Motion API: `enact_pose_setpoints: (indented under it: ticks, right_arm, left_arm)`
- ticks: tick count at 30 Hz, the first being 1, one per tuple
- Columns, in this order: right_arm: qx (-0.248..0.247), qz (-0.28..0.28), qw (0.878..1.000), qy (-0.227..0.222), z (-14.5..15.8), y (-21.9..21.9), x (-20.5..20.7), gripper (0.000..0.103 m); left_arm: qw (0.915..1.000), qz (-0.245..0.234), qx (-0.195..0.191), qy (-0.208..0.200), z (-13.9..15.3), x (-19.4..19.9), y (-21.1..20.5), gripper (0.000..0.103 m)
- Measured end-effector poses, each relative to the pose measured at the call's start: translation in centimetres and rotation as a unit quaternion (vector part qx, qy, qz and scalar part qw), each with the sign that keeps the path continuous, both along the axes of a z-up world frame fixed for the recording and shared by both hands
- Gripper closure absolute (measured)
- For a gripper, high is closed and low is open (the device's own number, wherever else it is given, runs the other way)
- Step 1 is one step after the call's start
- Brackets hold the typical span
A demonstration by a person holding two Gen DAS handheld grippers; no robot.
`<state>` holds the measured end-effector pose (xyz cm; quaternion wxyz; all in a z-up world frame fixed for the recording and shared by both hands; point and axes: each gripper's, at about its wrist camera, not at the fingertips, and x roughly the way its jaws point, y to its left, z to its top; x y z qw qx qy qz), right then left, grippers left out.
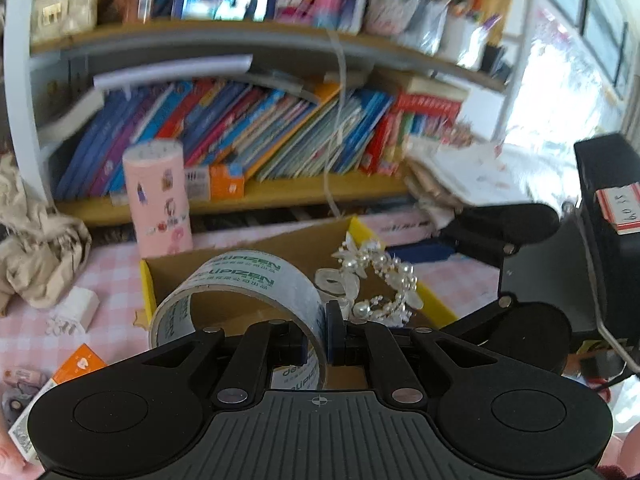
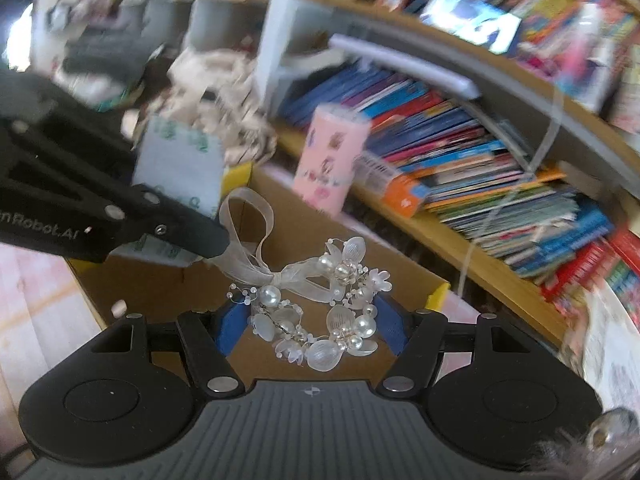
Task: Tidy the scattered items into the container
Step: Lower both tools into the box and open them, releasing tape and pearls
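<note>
Item: roll of clear packing tape point(image 1: 240, 292) with green lettering; its wall is pinched between the pressed-together jaws of the left gripper point(image 1: 323, 336), one finger inside the ring and one outside; the roll stands on edge, out ahead and to the left of the fingertips, over the near-left part of the cardboard box point(image 1: 256, 248).

Item: pearl-and-petal hair ornament point(image 2: 320, 312) with a sheer ribbon loop; it sits between the blue pads point(image 2: 232, 328) of the right gripper point(image 2: 312, 326), jaws partly spread and bearing on its two sides; the ribbon trails up and left toward the tip of the other tool; the ornament hangs above the open box point(image 2: 168, 292), whose rim is edged in yellow.

Container: brown carton, open at the top, on a pink checked cloth point(image 1: 108, 280); both held items are over it, the ornament to the right of the tape.

Nearby: pink cylindrical tin point(image 1: 158, 196) beyond the box's far-left corner; white charger plug point(image 1: 78, 308) on the cloth to the left; crumpled beige fabric point(image 1: 36, 248) farther left; bookshelf point(image 1: 248, 128) behind, blurred.
</note>
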<state>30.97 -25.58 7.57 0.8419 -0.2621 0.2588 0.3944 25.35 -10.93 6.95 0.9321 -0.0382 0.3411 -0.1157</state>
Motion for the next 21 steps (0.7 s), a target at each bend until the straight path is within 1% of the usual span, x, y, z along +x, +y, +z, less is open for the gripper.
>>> enact_pose_setpoints:
  ticks: [2,5,8,12,14,16,18,21]
  right_arm:
    - [-0.029,0.025,0.999,0.009,-0.6,0.9,1.4,0.038]
    - [-0.08,0.066,0.994,0.019,-2.1,2.6,3.3,0.037]
    - [-0.134,0.108,0.985,0.023,-3.7,4.6,4.6,0.037]
    - [-0.199,0.173,0.965,0.01,-5.8,6.5,5.2,0.037]
    - [-0.218,0.199,0.955,0.019,-6.5,7.2,5.6,0.037]
    - [-0.237,0.212,0.948,0.017,-7.3,7.5,5.7,0.037]
    - [-0.244,0.222,0.944,0.021,-7.7,7.6,6.1,0.037]
    - [-0.249,0.227,0.941,0.032,-8.1,7.6,6.5,0.037]
  left_arm:
    - [0.9996,0.006,-0.004,0.026,-0.9,1.6,0.3,0.096]
    - [0.998,0.009,-0.001,0.062,-2.5,3.7,0.4,0.096]
    - [0.9953,0.003,0.011,0.096,-4.1,5.7,0.1,0.096]
    - [0.9896,0.011,0.017,0.142,-6.2,8.0,0.0,0.095]
    - [0.9867,0.013,0.029,0.16,-7.0,8.8,-0.3,0.096]
    - [0.9846,0.011,0.037,0.171,-7.5,9.3,-0.5,0.095]
    - [0.9828,0.01,0.043,0.18,-7.9,9.5,-0.5,0.095]
    - [0.9807,0.01,0.049,0.189,-8.2,9.7,-0.3,0.095]
